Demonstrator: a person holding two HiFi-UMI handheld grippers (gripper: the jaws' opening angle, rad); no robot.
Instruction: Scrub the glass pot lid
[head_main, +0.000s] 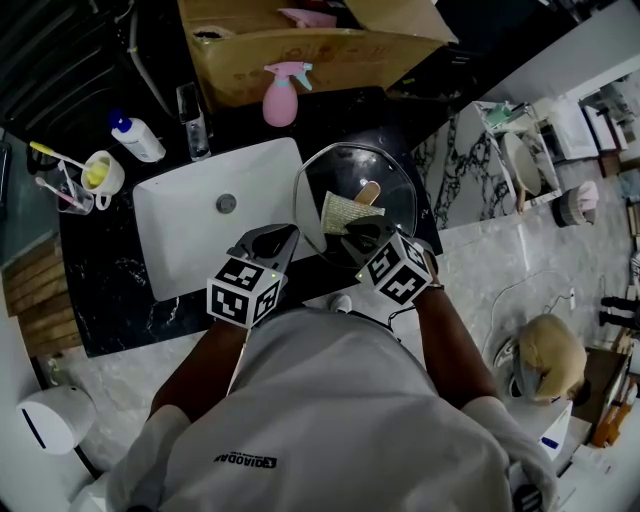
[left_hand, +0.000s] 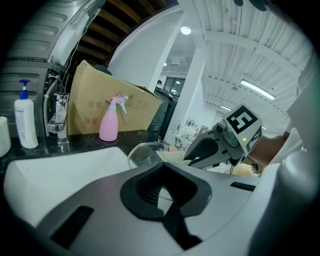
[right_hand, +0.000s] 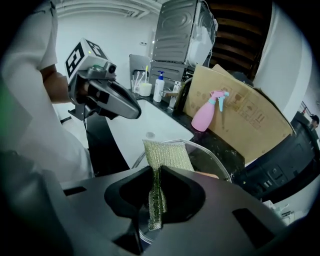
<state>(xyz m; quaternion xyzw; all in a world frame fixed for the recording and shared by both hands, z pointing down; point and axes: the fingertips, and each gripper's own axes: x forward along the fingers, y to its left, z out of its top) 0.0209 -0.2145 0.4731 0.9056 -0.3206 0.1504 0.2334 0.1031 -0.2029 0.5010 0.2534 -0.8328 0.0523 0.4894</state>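
Pinching sponge (right_hand: 165, 155) on glass lid (head_main: 396, 184), right tool (right_hand: 156, 173); left tool (head_main: 283, 238) clamps rim.

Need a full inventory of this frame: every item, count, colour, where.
glass lid: 1, clear, at the sink's right edge, rim in the left gripper
scrub pad: 1, yellow-green, against the lid, in the right gripper
sink: 1, white, set in the counter
counter: 1, black
faucet: 1, metal, behind the sink
spray bottle: 1, pink, in front of the box
cardboard box: 1, brown, open, behind the counter
pump bottle: 1, white with blue top, left of the faucet
cup: 1, white, holds toothbrushes, left of the sink
left gripper: closed on the lid's rim
right gripper: closed on the scrub pad
shirt: white, the person's
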